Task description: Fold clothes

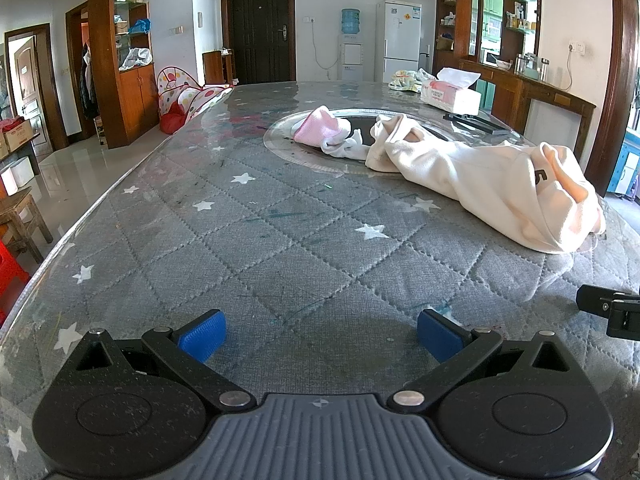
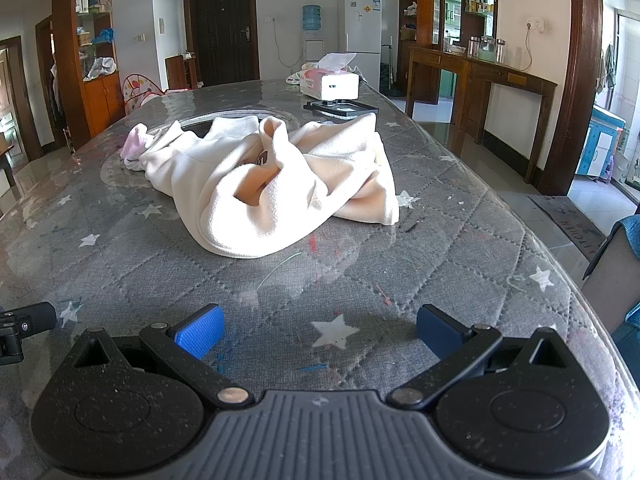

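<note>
A crumpled cream garment lies on the grey quilted table, right of centre in the left wrist view and straight ahead in the right wrist view. A small pink and white garment lies behind it on the round glass inset; it also shows in the right wrist view. My left gripper is open and empty, low over the table, well short of the clothes. My right gripper is open and empty, a short way in front of the cream garment. Its edge shows in the left wrist view.
A tissue box and a flat black frame sit at the table's far end. The table's right edge drops to the floor, with a wooden sideboard beyond. Shelves, a door and a fridge stand behind.
</note>
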Tool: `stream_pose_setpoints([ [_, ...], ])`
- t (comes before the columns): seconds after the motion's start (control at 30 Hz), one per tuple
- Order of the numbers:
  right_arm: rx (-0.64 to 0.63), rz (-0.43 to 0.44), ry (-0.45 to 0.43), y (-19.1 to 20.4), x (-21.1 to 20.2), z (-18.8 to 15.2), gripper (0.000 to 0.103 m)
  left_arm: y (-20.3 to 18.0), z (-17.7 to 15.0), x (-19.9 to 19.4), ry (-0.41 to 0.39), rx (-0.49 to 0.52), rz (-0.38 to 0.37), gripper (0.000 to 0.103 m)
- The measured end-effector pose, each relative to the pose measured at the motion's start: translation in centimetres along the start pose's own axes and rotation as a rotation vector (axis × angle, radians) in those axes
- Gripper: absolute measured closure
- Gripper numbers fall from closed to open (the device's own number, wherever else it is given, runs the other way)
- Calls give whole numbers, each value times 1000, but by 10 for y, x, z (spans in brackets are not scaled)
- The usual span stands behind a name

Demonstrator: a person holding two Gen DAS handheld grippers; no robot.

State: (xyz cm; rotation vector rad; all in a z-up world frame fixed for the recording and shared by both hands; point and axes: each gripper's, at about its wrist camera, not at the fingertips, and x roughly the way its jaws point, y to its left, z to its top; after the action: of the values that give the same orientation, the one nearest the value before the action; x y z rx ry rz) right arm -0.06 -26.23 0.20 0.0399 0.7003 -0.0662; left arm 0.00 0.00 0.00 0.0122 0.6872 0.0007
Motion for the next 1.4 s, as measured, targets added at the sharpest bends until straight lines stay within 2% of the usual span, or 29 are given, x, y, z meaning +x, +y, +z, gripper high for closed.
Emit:
stream_pose_setpoints([
  [1.0,7,14,8,-1,0,1,0,-1,1,0,7,5,4,0],
  [1.17,5,24,3,-2,-4,-2,0,-4,4,0,33,-11,17,0],
  [1.4,16,55,13,-5,-13,-4,0,-11,2,-6,60,8,-4,0],
])
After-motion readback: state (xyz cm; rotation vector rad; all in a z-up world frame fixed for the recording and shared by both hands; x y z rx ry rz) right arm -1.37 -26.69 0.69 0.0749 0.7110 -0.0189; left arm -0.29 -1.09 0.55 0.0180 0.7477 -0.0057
